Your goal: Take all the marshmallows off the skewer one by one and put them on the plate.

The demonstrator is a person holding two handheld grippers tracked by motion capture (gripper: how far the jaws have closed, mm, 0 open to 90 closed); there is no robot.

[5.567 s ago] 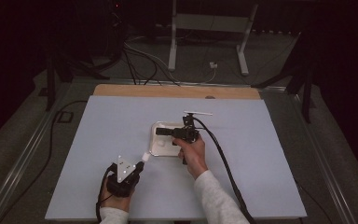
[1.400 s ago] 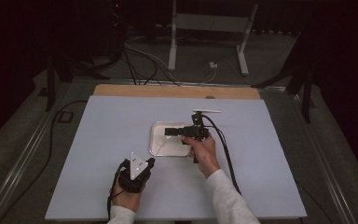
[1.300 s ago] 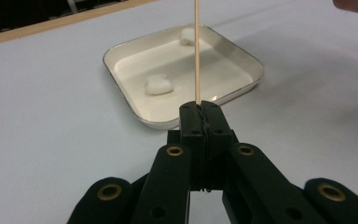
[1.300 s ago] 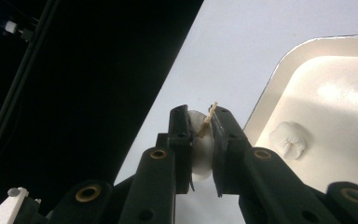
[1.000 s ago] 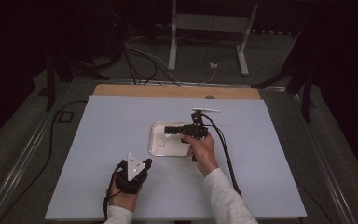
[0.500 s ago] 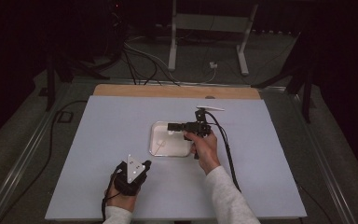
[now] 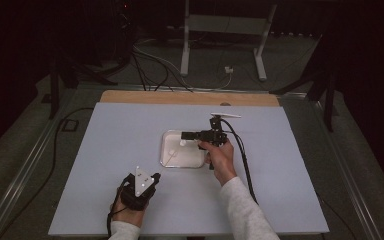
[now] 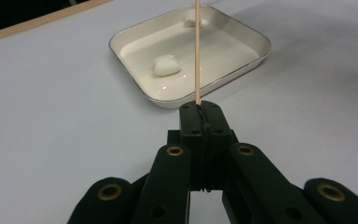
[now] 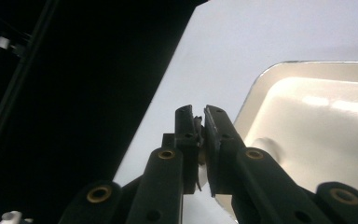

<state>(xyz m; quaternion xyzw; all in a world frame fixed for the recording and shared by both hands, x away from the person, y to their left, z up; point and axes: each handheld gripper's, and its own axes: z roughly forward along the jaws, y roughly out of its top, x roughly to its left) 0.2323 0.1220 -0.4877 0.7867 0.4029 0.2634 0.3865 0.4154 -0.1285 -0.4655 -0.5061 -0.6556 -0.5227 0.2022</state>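
I hold a thin wooden skewer [image 8: 197,51] in my left hand-held gripper [image 8: 200,108]; its jaws are pressed together on the lower end of the stick, so the stick rises straight up the middle of the left gripper view and passes out at the top edge. I think I grip it at the end so that the free tip can reach into the dish [image 8: 256,55] and pierce something there. In the high view this left hand-held gripper [image 7: 154,176] rests low on the desk [image 7: 105,150], in the lower left part of the frame, just below the dish's [image 7: 166,155] lower left corner.

The dish is white, shallow and square with round corners, and it stands near the middle of the desk. Inside it lie two small white soft lumps, perhaps marshmallows: one marshmallow [image 8: 166,65] is near the left side of the dish, the second lump [image 8: 191,19] is at the far rim.

My right hand-held gripper [image 7: 185,135] hovers over the upper right part of the dish in the high view. In the right gripper view its jaws are spread only a little, with a narrow gap, and I cannot make out anything clearly pinched between them [image 9: 197,122]. My judgement is that it comes to take a lump and bring it to the stick.
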